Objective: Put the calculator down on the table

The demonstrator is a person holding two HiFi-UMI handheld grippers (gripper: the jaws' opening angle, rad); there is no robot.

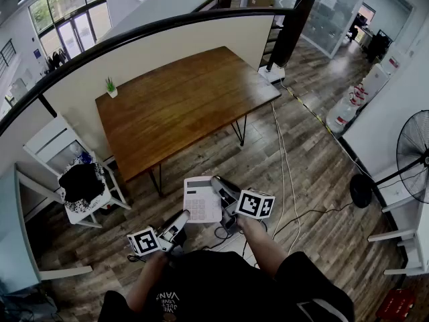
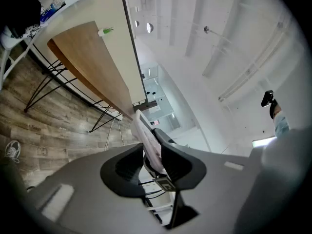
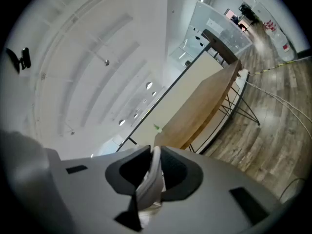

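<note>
Calculator, white and keys-up, is held in the air over the wooden floor, just short of the near edge of the tabletop and not touching it. It is gripped from two sides: the left tool is clamped on its lower left corner and the right tool on its right edge, and in each gripper view its thin edge is seen pinched between the dark pads. A small potted plant is seen at the tabletop's far left corner.

calculator: keys up | left gripper, right gripper: clamp its edges (over floor) | table: beyond
</note>
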